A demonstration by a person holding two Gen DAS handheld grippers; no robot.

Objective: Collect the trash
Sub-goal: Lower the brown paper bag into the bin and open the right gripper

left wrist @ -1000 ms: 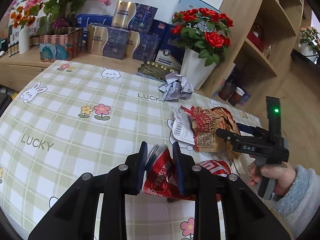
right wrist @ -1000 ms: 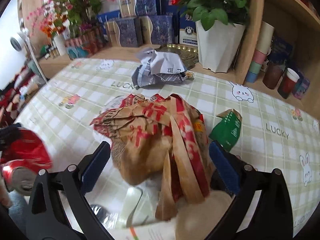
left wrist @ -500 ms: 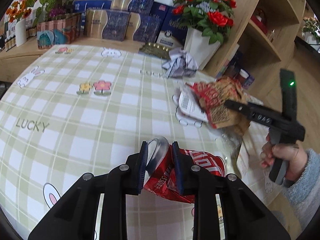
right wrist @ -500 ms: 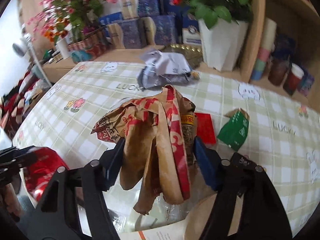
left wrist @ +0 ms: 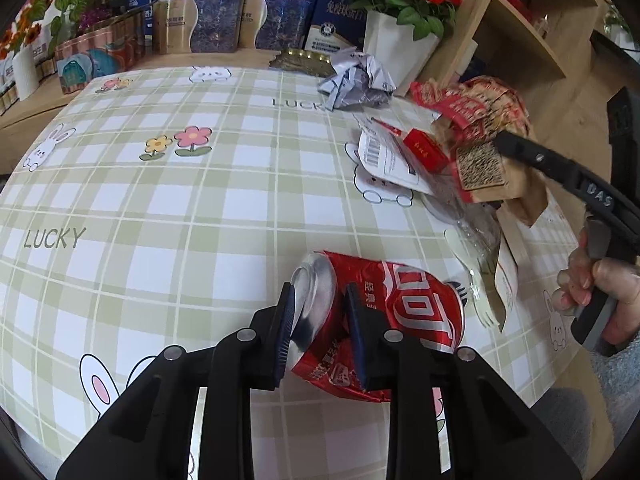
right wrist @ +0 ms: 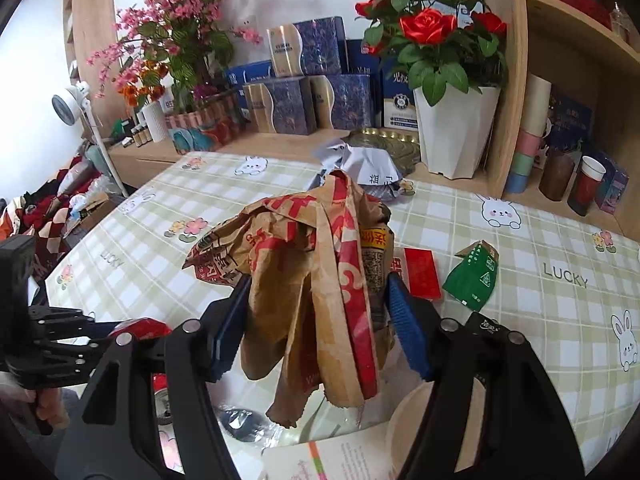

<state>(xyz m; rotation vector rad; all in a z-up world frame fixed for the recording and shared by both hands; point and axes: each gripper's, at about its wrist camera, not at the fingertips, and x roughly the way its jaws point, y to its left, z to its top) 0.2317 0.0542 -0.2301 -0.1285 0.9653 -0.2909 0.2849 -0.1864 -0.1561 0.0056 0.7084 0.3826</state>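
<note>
The left gripper (left wrist: 320, 330) has its jaws pinching a crushed red can (left wrist: 380, 308). The can lies sideways, with its silver top squeezed between the two blue pads. In the left wrist view it sits at 6 o'clock, low over the checked surface (left wrist: 180, 208), but I cannot tell if it touches it.

The right gripper (right wrist: 316, 320) has its jaws pinching a crumpled brown paper bag (right wrist: 304, 272) with red marks on it. The bag hangs down between the blue pads, lifted up off the surface. In the left wrist view the same bag (left wrist: 480, 128) is at 2 o'clock, with the black right gripper (left wrist: 560, 172) reaching in from the right and a hand (left wrist: 596, 280) holding its handle.

More trash lies around. A ball of crumpled white paper (left wrist: 356, 80) is at 12 o'clock in the left wrist view, near a white pot of red roses (left wrist: 400, 36). A small red box (left wrist: 424, 152) rests on a white paper slip (left wrist: 384, 164), just beside the bag. A clear plastic wrap with a pale fork (left wrist: 480, 280) is at 3 o'clock, just past the can.

In the right wrist view a torn green packet (right wrist: 476, 276) lies flat at 3 o'clock, just beside the red box (right wrist: 420, 272). Blue and gold boxes (right wrist: 308, 96) stand at the back on a wooden shelf. Pink flowers (right wrist: 168, 24) are at 11 o'clock. Cups (right wrist: 588, 188) stand on the shelf at 2 o'clock.
</note>
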